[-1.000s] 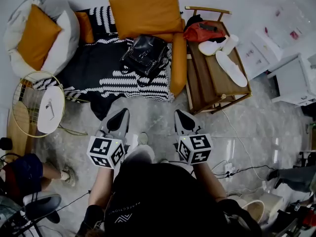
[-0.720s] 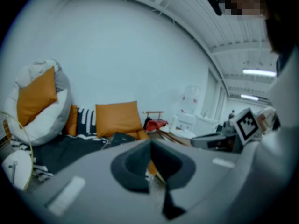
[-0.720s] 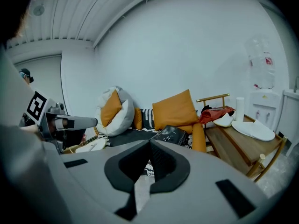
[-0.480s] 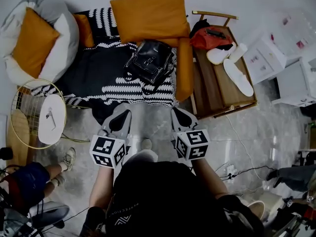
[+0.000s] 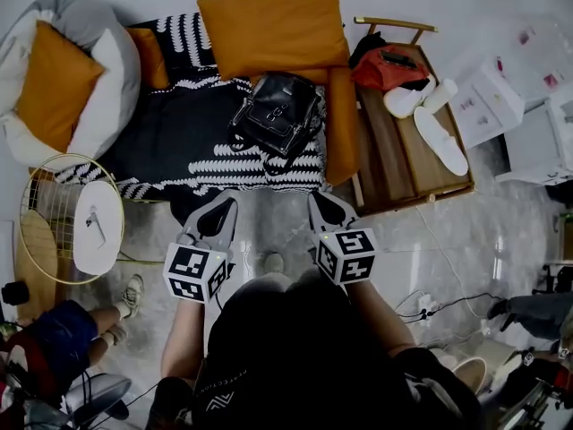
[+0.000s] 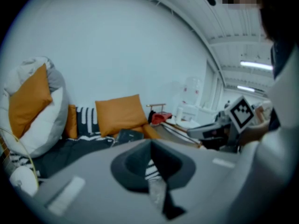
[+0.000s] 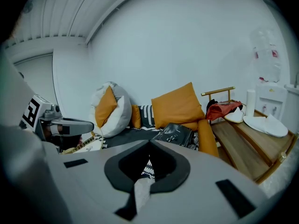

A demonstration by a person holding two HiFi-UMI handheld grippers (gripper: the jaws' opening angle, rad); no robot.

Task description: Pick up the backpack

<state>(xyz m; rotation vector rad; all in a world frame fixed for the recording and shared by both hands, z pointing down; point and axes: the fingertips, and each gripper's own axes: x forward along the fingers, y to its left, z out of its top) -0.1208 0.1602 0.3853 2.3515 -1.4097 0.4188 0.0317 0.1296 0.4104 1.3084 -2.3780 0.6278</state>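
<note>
Both grippers have edged forward since a second ago, and a narrower strip of floor now shows between their tips and the bedding ahead. Nearest the camera, the left gripper (image 5: 222, 206) and the right gripper (image 5: 320, 202) are held side by side over the grey marbled floor (image 5: 269, 227), well apart from each other. Each one's own view shows its jaws pressed together with nothing between them.

Just past the tips lies a black-and-white striped blanket (image 5: 179, 141), spread low on the floor. The black backpack (image 5: 279, 110) rests on its far right part, roughly midway between the lines of the two grippers, untouched by either. Its right side lies against a long orange bolster (image 5: 340, 124).

Behind the backpack a large orange cushion (image 5: 273, 25) stands near the pale wall. To the right of the bolster stands a wooden bench (image 5: 394, 150) bearing white slippers (image 5: 443, 137) and a red bag (image 5: 389, 65) at its far end. To the left, a gold wire basket (image 5: 49, 200) stands near the blanket's edge. Beyond it, a grey-and-white beanbag (image 5: 107, 70) holds another orange pillow (image 5: 49, 70).
</note>
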